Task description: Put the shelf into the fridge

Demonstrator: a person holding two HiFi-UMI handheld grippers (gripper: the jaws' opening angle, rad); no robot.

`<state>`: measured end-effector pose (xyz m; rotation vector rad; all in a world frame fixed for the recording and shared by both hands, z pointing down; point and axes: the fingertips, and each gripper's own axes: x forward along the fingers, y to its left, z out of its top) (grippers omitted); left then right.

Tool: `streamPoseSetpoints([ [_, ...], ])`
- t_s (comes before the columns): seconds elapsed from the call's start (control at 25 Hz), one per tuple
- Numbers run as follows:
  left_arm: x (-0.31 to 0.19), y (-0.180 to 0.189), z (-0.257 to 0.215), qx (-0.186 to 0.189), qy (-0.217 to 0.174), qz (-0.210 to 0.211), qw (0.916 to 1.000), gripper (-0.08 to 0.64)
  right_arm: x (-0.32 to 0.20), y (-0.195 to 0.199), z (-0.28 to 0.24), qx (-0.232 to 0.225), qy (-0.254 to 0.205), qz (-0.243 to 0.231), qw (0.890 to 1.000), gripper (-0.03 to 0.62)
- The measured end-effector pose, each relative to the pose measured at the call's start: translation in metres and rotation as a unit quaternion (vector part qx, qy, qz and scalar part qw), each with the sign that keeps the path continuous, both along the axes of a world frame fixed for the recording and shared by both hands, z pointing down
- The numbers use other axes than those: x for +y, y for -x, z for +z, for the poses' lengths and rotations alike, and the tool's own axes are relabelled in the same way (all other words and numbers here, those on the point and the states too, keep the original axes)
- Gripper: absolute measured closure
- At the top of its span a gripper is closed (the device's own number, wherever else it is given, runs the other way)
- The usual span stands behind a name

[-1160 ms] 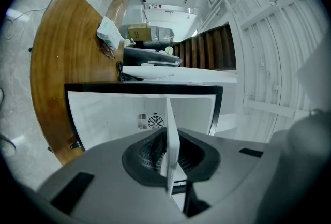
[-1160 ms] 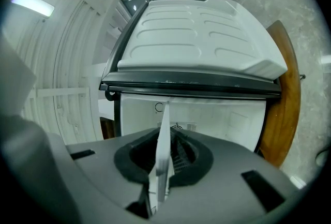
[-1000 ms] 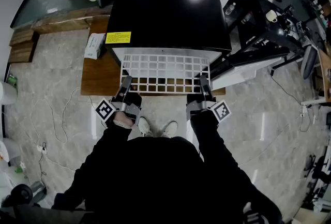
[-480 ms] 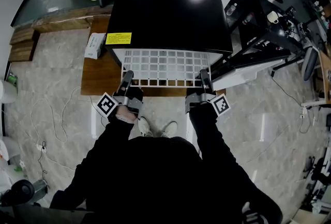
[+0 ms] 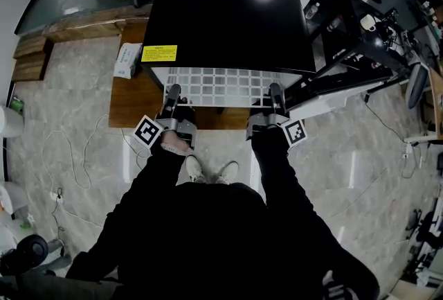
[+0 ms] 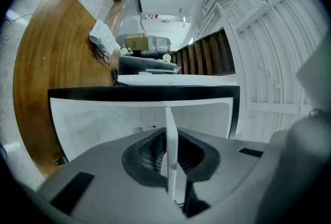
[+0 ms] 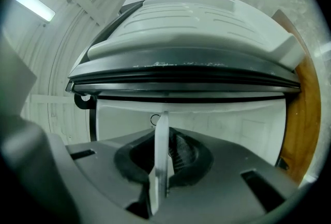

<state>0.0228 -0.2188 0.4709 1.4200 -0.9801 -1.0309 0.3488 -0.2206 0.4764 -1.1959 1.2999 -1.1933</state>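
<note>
A white wire-grid shelf [image 5: 221, 86] sticks out level from the open front of the small black fridge [image 5: 228, 14], most of it hidden under the fridge's top. My left gripper [image 5: 172, 92] is shut on the shelf's near left edge, and the right gripper [image 5: 275, 91] is shut on its near right edge. In the left gripper view the shelf [image 6: 171, 150] shows edge-on as a thin white strip between the pads, with the fridge's white inside [image 6: 103, 119] beyond. The right gripper view shows the same strip [image 7: 160, 158] clamped, and the fridge door [image 7: 196, 26] above.
The fridge stands on a low wooden platform [image 5: 131, 101]. Its door [image 5: 339, 87] hangs open to the right. A white packet [image 5: 127, 59] lies on the platform at the left. Cables [image 5: 76, 153] trail over the tiled floor, and cluttered desks stand at the right.
Both grippers have moved toward the fridge, pushing the shelf further in. Less of the grid shows outside the fridge than one second ago.
</note>
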Motion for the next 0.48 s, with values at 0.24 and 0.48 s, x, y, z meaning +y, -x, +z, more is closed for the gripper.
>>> streamPoseSetpoints([
  [0.24, -0.022, 0.004, 0.0, -0.01, -0.006, -0.024, 0.9996, 0.529, -0.022, 0.002, 0.0, 0.007, -0.005, 0.018, 1.0, 0.56],
  [0.48, -0.04, 0.002, 0.001, -0.006, -0.009, -0.041, 0.9991, 0.528, -0.04, 0.001, -0.002, 0.008, -0.007, 0.036, 0.999, 0.56],
])
